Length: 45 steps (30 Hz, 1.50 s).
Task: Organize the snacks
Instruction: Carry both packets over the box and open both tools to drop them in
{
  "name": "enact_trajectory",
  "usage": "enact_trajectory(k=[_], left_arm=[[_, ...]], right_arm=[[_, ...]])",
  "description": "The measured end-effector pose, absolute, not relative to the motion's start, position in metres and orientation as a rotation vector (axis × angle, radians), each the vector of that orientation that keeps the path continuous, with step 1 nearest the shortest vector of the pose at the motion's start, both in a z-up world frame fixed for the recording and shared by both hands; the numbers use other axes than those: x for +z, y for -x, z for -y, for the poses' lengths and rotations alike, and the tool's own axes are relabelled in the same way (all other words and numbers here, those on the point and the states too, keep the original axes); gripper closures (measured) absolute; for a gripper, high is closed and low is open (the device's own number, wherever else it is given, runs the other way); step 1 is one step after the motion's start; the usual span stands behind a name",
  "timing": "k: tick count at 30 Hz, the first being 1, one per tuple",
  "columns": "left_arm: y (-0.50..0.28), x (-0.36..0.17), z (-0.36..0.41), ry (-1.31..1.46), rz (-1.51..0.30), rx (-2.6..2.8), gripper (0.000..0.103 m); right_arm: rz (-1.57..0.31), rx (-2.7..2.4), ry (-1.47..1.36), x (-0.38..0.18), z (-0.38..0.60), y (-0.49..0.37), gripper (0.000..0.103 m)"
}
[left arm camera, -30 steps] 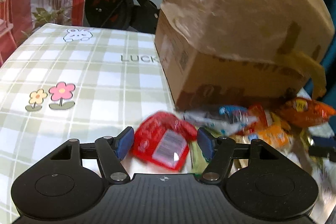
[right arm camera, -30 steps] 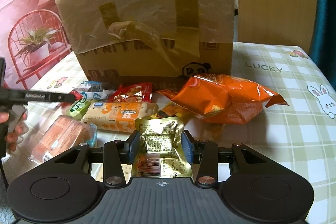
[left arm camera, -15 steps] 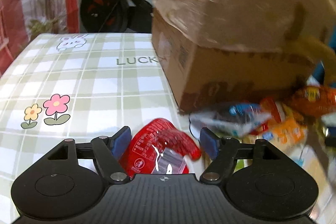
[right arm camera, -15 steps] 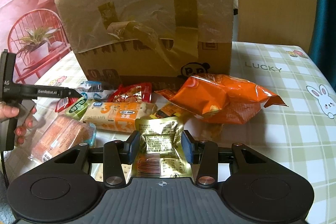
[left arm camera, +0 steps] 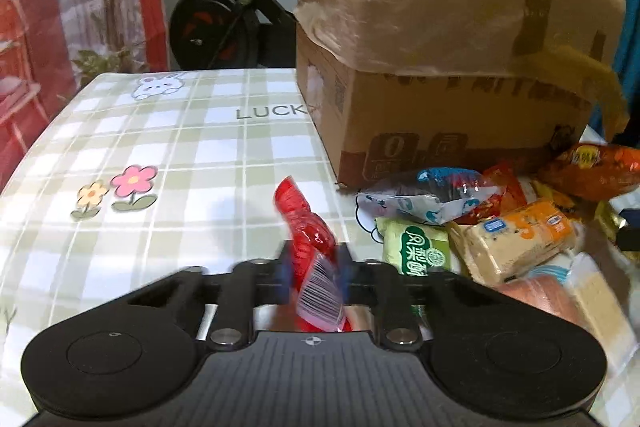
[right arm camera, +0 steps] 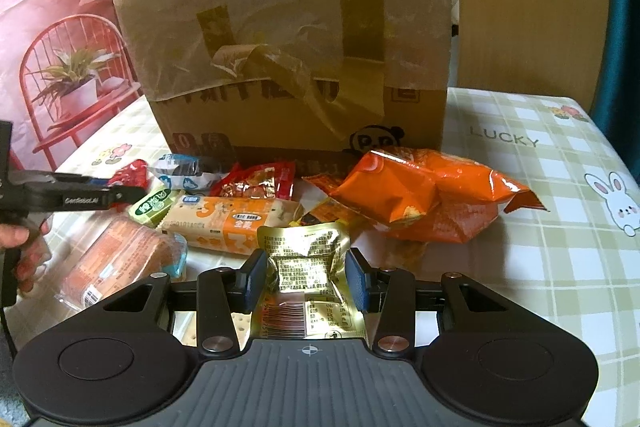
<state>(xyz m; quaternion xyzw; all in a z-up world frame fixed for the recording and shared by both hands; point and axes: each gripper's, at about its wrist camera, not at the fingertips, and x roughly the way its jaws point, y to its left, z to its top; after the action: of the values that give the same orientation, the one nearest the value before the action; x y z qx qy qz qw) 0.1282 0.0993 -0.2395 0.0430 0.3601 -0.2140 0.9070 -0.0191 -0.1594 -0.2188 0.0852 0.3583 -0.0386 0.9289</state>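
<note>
While the left gripper clamps its 2 fingers on a red snack packet, the packet stands tilted between them, its top rising over the checked tablecloth just left of the snack pile. Its barcode label faces the camera. The right gripper has its fingers apart on either side of a gold foil packet lying flat on the table; whether the pads press it I cannot tell. Behind it lie an orange chip bag and an orange biscuit pack, in front of a taped cardboard box. A person's hand shows at the left edge.
</note>
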Motion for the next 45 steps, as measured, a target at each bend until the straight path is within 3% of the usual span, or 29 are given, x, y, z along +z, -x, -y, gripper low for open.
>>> enact_trajectory(k=[11,18,27,34,36,38,40,45], left_arm=[[-0.091,-0.183,-0.106,-0.033,-0.591,-0.45,0.084],[-0.083,-0.126,-0.086,-0.041,-0.437,-0.514,0.084],[-0.116,-0.05,-0.035,-0.062,-0.261,-0.604,0.084],[-0.174,-0.05,0.01,-0.055,-0.32,-0.585,0.084],[-0.191,-0.056,0.019,-0.048,-0.362,-0.587,0.08],[-0.202,-0.063,0.022,-0.04,-0.397,-0.593,0.057],[-0.202,-0.068,0.019,-0.029,-0.412,-0.582,0.045],[-0.188,-0.072,0.001,-0.029,-0.439,-0.584,0.045]], right_arm=[[-0.656,-0.008,-0.153,-0.197,0.149,0.018,0.064],[-0.512,0.066,-0.13,-0.143,0.144,0.009,0.064],[-0.316,0.047,-0.077,-0.057,0.175,-0.036,0.063],[-0.343,-0.004,-0.105,-0.052,0.206,-0.109,0.063],[-0.368,-0.007,-0.11,-0.059,0.206,-0.123,0.062],[-0.397,-0.017,-0.116,-0.067,0.205,-0.133,0.056],[-0.412,-0.031,-0.125,-0.073,0.202,-0.135,0.052],[-0.415,-0.015,-0.147,-0.079,0.202,-0.12,0.05]])
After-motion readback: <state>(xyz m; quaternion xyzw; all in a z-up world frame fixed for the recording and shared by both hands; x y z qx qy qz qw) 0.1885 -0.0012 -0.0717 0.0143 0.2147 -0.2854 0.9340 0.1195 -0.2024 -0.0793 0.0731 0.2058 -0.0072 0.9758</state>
